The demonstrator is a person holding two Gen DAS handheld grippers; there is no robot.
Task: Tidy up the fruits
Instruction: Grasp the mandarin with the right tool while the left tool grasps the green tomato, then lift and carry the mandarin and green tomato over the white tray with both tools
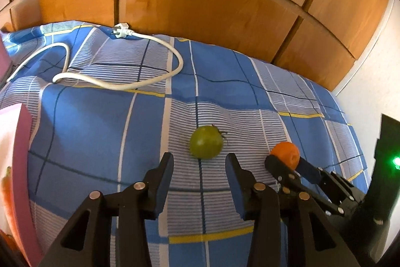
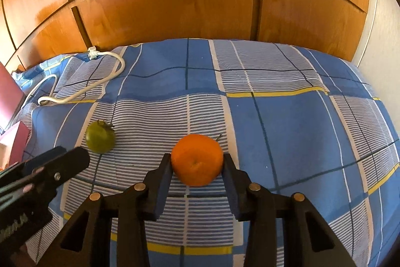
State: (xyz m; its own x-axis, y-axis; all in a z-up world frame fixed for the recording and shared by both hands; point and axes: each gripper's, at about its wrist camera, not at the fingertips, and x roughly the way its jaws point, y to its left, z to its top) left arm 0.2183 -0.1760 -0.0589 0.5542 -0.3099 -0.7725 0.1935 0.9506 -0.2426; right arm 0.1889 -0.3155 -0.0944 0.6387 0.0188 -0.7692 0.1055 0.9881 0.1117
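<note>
Two tools, two fruits on a checked bedspread.

Right tool [image 2: 197,162]: pinching the orange [image 2: 197,159], pads against both its sides, fruit resting on the bedspread [image 2: 287,121]. Left tool [image 1: 199,163]: spread, holding nothing; green tomato [image 1: 206,142] lies just beyond its tips, left of the orange. Left wrist view alone shows a carrot [image 1: 6,194] at the frame's left edge, well left of the orange, beside a pink box [image 1: 23,167]. White power cord [image 1: 120,81] lies behind the orange, near the wooden wardrobe [image 1: 200,6].
</note>
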